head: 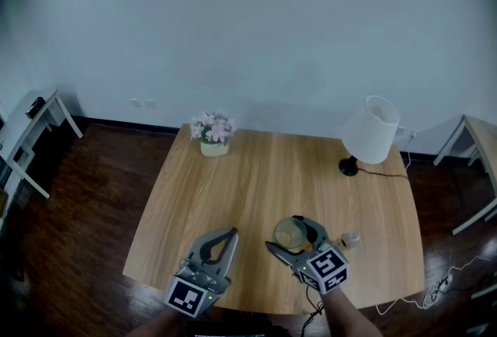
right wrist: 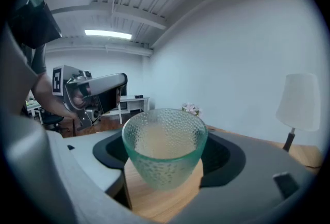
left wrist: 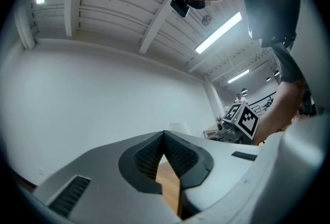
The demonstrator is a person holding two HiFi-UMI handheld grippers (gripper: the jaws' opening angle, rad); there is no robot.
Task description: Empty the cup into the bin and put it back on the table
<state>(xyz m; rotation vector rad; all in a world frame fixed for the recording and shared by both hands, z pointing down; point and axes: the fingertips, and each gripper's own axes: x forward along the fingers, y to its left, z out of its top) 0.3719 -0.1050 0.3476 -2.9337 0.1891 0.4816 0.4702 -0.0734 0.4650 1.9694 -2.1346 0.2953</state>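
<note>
In front of the lamp [head: 371, 130] and a bit to its left, the cup [head: 291, 234] stands upright on the table [head: 256, 172]. The right gripper [head: 293, 241] has its jaws closed against the cup's sides. The left gripper [head: 230, 234], further left of the lamp, is pinched together on nothing. No bin shows anywhere (and I see nothing obvious in the cup), so it's either the first pick-up or the final set-down; I'd guess the start.
</note>
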